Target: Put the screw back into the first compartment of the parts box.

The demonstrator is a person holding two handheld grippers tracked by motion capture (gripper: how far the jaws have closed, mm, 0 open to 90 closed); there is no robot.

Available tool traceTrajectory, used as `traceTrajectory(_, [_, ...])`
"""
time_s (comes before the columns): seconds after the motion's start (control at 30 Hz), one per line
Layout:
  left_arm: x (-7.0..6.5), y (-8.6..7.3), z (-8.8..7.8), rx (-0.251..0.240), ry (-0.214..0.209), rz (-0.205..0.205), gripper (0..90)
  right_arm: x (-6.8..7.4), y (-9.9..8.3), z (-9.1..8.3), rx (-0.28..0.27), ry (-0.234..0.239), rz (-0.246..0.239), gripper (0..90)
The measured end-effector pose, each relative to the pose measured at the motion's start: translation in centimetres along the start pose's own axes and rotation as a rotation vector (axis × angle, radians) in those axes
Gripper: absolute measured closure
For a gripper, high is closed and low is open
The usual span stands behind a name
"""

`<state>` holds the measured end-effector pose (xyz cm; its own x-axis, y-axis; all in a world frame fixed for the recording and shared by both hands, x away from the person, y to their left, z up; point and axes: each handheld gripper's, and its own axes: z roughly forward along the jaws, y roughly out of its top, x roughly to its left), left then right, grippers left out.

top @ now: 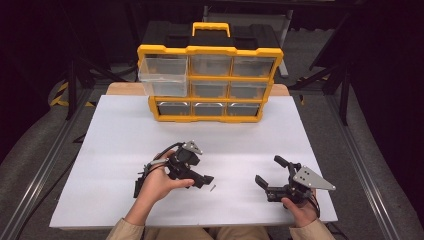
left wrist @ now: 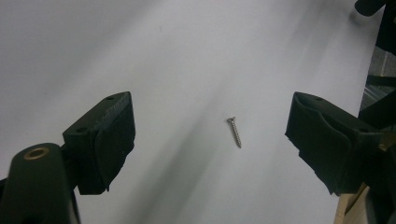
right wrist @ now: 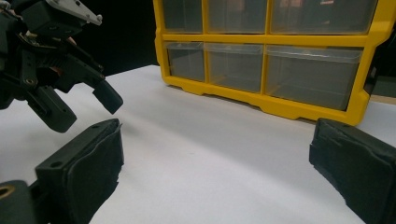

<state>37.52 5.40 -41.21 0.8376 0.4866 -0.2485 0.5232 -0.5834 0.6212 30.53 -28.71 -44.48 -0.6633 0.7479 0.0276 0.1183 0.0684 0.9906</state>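
Note:
A small silver screw [top: 212, 188] lies on the white table top [top: 125, 150] near the front. In the left gripper view the screw [left wrist: 235, 132] rests flat on the white surface between the two black jaws, nearer the right one, and touches neither. My left gripper [top: 204, 181], held in a hand, points down at the table just left of the screw, with its jaws wide apart, so the left gripper [left wrist: 212, 123] is open. My right gripper [top: 268, 170] sits at the front right, open, with nothing between its fingers; the right gripper [right wrist: 219, 144] faces the organizer.
A yellow and black drawer organizer [top: 210, 80] stands at the back of the table, its clear top-left drawer [top: 162, 75] pulled out. In the right gripper view the organizer [right wrist: 280, 60] is ahead and the left gripper [right wrist: 88, 100] hangs at upper left. Dark floor surrounds the table.

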Motion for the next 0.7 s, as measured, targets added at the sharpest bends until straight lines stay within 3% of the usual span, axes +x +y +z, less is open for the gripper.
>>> traceTrajectory(0.07, [-0.1, -0.3, 0.5, -0.013, -0.007, 0.003, 16.6, 0.0, 0.0, 0.0, 0.0, 0.0, 0.0, 3.3])
traceTrajectory(0.23, [-0.6, -0.5, 1.3, -0.005, 0.024, 0.023, 20.6, 0.1, 0.0, 0.0, 0.0, 0.001, -0.002, 3.3])
traceTrajectory(0.43, [-1.1, -0.7, 1.8, -0.033, 0.041, 0.026, 42.1, 0.1, 0.0, 0.0, 0.003, 0.002, -0.005, 3.4])
traceTrajectory(0.5, [-1.3, -0.9, 2.2, -0.016, 0.037, 0.033, 50.7, 0.1, 0.0, 0.0, 0.0, 0.004, -0.003, 3.3])
traceTrajectory(0.7, [-1.8, -1.2, 3.5, 0.014, 0.018, 0.037, 63.4, 0.1, 0.0, 0.0, 0.004, 0.006, -0.006, 3.3])
